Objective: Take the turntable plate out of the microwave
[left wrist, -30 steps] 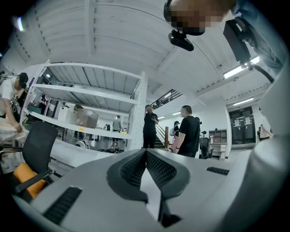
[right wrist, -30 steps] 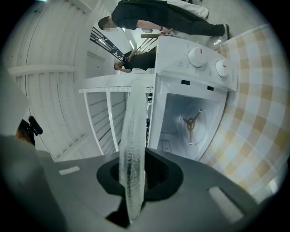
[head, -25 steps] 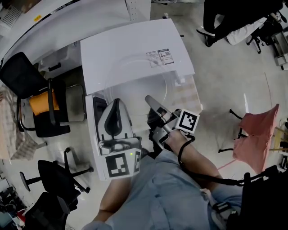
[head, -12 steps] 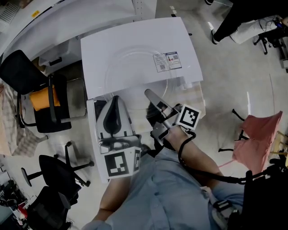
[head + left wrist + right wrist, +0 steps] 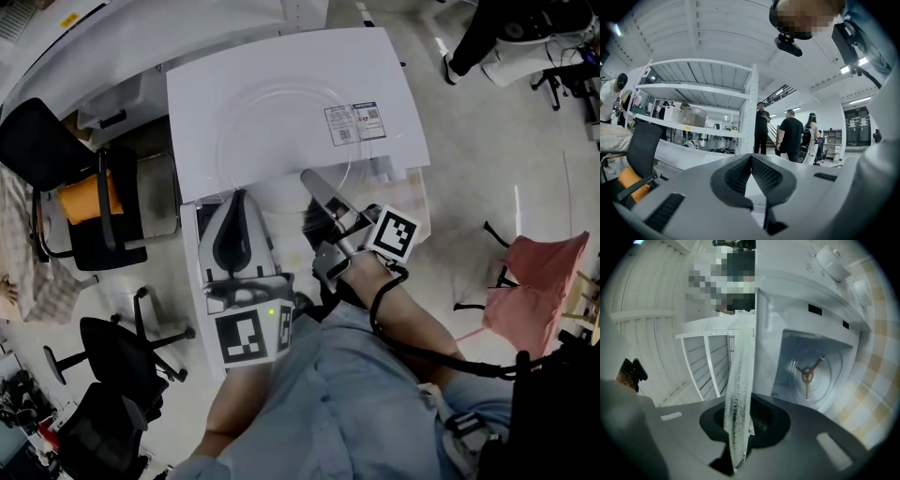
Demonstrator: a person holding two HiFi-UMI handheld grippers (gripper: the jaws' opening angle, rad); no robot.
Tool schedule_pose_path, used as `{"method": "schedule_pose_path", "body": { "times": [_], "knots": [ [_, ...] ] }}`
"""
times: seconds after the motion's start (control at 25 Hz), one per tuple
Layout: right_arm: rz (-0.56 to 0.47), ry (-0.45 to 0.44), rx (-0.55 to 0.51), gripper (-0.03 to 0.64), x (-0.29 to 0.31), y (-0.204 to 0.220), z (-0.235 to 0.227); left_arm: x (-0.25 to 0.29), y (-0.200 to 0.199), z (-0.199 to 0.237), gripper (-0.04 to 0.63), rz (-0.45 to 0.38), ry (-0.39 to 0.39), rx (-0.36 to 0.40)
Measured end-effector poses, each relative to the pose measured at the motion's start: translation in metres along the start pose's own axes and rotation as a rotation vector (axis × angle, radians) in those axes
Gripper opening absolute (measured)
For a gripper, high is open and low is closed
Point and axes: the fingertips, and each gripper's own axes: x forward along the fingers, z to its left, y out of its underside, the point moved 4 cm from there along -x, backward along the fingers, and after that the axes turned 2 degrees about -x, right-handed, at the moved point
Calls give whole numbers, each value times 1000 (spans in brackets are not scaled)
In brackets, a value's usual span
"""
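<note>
The right gripper (image 5: 745, 420) has its two grey jaws pinching the rim of the one turntable plate (image 5: 740, 380), and they have just been easing apart with the plate between them. The pads are dark with a fine mesh texture. The plate is a single round disc of clear glass, seen edge-on here, with a thick, frosted-looking rim. From the head view it lies level over the flat top of the microwave (image 5: 192, 141), outside the oven; whether it rests on that top I cannot tell.

The left gripper (image 5: 751, 159) has its two jaws pressed together at the tips and holds nothing. Its pads are ribbed and black.

The one microwave is a white, smooth box. Its open cavity (image 5: 811, 352) shows a three-armed, brass-coloured hub (image 5: 807, 375) on the floor. A printed label (image 5: 356, 122) sits on its top. It stands on a table (image 5: 876, 380) covered with a pale checked cloth. Each gripper carries one marker cube. Three black office chairs stand to the left, one (image 5: 56, 178) with an orange cushion.
</note>
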Motion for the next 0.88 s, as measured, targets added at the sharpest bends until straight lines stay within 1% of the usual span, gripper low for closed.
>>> {"method": "schedule_pose_path", "body": {
  "times": [0.16, 0.28, 0.56, 0.88],
  "knots": [
    [-17, -2, -29, 55, -1, -1, 1, 0, 1, -1, 8, -1, 5, 0],
    [-25, 2, -29, 62, -3, -1, -2, -1, 1, -1, 8, -3, 5, 1],
    [6, -9, -27, 86, -5, 11, 1, -8, 0, -3, 8, -4, 2, 4],
    [14, -5, -33, 87, -18, 28, 6, -28, -2, -6, 8, -21, 11, 3]
  ]
}}
